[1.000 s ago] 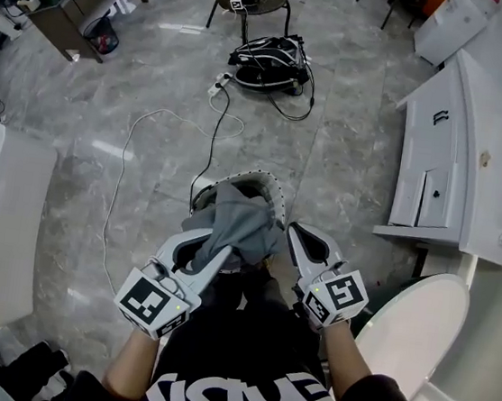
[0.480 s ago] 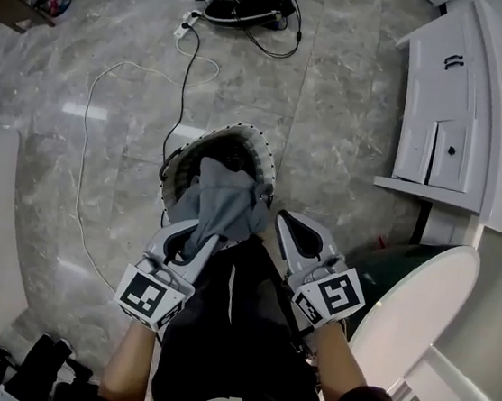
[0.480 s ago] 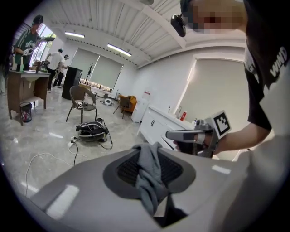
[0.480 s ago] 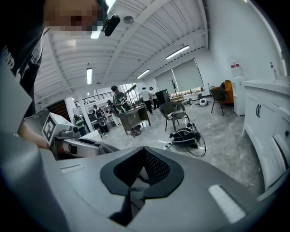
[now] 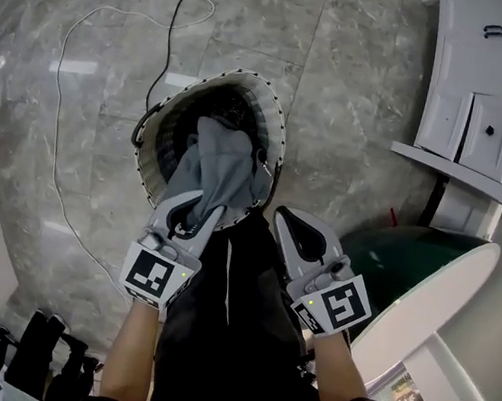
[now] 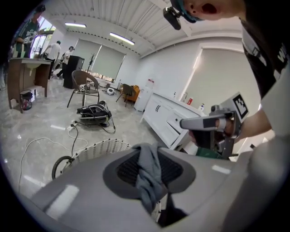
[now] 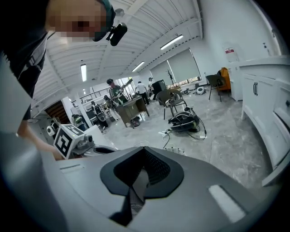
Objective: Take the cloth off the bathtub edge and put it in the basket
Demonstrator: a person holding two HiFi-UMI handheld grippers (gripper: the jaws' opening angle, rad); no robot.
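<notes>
The grey cloth [image 5: 221, 169] is bunched up and hangs from my left gripper [image 5: 203, 206], which is shut on its near end. Most of the cloth lies over the near rim and into the mouth of the white woven basket [image 5: 150, 172] on the floor. In the left gripper view the cloth [image 6: 147, 174] is pinched between the jaws, with the basket rim [image 6: 97, 148] just beyond. My right gripper [image 5: 287, 219] is to the right of the basket's near rim, shut with nothing in it. Its jaws meet in the right gripper view [image 7: 140, 174].
A white cable [image 5: 66, 82] trails over the marble floor left of the basket. White cabinets [image 5: 479, 114] stand at the right. A dark green bin [image 5: 399, 254] and a white rounded fixture [image 5: 432, 317] sit close by my right hand. The person's black-clad legs are below.
Both grippers have sunk toward the floor and the basket has come closer. The cloth, earlier held above the basket, now drapes into its mouth. The left grip is unchanged.
</notes>
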